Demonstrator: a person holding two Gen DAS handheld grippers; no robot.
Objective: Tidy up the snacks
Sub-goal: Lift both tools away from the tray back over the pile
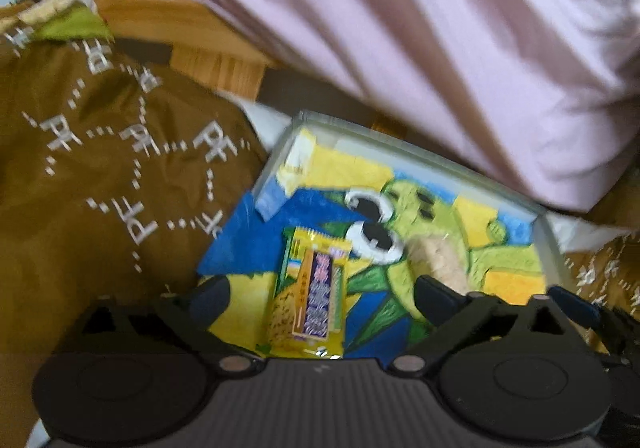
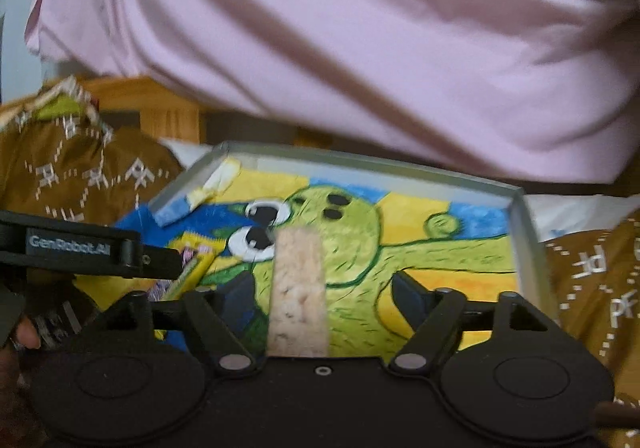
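A shallow box (image 1: 400,142) with a green cartoon turtle painted on its floor lies on a brown patterned cloth (image 1: 100,152). A yellow and purple wrapped snack bar (image 1: 312,296) lies in the box between the wide-open fingers of my left gripper (image 1: 320,296). A pale beige puffed-rice bar (image 2: 300,288) lies in the box (image 2: 360,164) between the open fingers of my right gripper (image 2: 320,294). The beige bar also shows in the left wrist view (image 1: 436,260). The left gripper (image 2: 160,264) and the yellow bar (image 2: 196,260) show at the left of the right wrist view.
The person's pink shirt (image 1: 400,28) fills the upper part of both views, just beyond the box. A wooden frame (image 1: 188,36) stands behind the cloth at upper left. A torn paper flap (image 1: 296,156) sticks up in the box's far left corner.
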